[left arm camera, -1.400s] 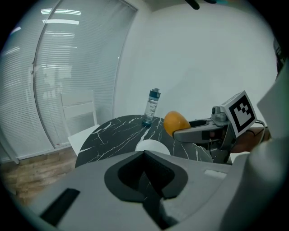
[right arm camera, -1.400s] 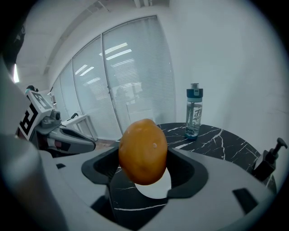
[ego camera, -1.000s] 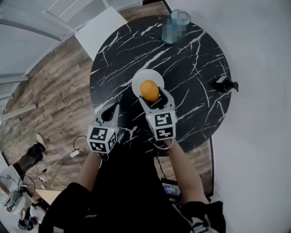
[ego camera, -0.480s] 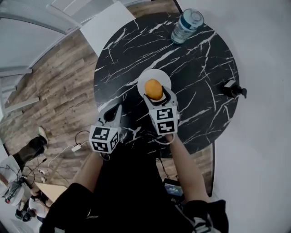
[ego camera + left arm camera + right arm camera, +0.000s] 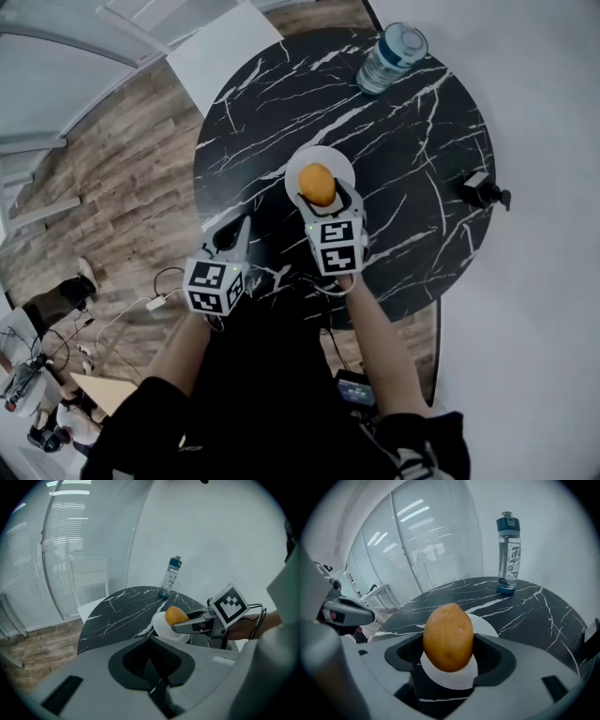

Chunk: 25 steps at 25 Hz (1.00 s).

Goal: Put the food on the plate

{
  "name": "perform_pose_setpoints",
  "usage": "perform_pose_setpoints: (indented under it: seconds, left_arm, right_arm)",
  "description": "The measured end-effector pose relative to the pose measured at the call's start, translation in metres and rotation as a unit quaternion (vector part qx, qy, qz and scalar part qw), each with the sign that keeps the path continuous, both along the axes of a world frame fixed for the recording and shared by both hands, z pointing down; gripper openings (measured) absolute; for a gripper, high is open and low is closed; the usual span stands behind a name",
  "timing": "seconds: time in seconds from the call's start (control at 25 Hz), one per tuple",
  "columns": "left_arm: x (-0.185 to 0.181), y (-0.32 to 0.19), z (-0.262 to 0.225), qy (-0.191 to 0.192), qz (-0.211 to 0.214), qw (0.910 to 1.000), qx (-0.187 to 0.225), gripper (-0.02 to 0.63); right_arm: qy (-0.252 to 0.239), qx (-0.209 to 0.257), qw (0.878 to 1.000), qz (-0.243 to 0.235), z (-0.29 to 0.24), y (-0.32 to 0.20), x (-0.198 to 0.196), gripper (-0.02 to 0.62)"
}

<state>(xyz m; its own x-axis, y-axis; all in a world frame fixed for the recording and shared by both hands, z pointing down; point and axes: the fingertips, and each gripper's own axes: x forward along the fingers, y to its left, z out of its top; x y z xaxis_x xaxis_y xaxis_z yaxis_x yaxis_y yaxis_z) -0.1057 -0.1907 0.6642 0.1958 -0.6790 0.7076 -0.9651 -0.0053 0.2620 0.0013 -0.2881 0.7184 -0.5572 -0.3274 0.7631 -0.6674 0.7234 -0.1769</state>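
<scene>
Right gripper [image 5: 323, 199] pinching fruit [image 5: 318, 184] at frame centre, directly over plate [image 5: 336, 157], apparently just above it. Long axis upright between jaws. Probably needs only a straight drop and release. Left gripper [image 5: 232, 236] pressed together, empty, lower left, farther off.

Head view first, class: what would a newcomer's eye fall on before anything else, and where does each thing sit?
The orange fruit stands out most, clamped in the right gripper over a white plate near the middle of the round black marble table. Next comes the clear water bottle, upright at the table's far edge, then the left gripper, shut and empty at the near-left rim.
</scene>
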Motion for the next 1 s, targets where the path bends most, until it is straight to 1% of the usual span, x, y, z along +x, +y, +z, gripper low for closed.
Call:
perform_pose_setpoints:
  seconds: [0.2, 0.6, 0.76, 1.0]
  left_arm:
    - [-0.004, 0.001, 0.003, -0.001, -0.009, 1.0000, -0.005, -0.002]
    - [0.004, 0.002, 0.004, -0.004, -0.009, 0.9999, -0.007, -0.001]
    - [0.008, 0.004, 0.002, -0.010, -0.006, 0.9999, -0.007, -0.002]
    - [0.015, 0.005, -0.010, -0.011, 0.005, 0.9999, 0.006, -0.002]
  right_arm:
    - [0.007, -0.010, 1.000, 0.006, 0.008, 0.000, 0.003, 0.324]
    - [0.009, -0.017, 1.000, 0.008, 0.015, 0.001, 0.007, 0.324]
    - [-0.001, 0.000, 1.000, 0.007, 0.012, -0.002, 0.007, 0.324]
    - [-0.020, 0.022, 0.999, 0.017, -0.006, 0.000, 0.009, 0.325]
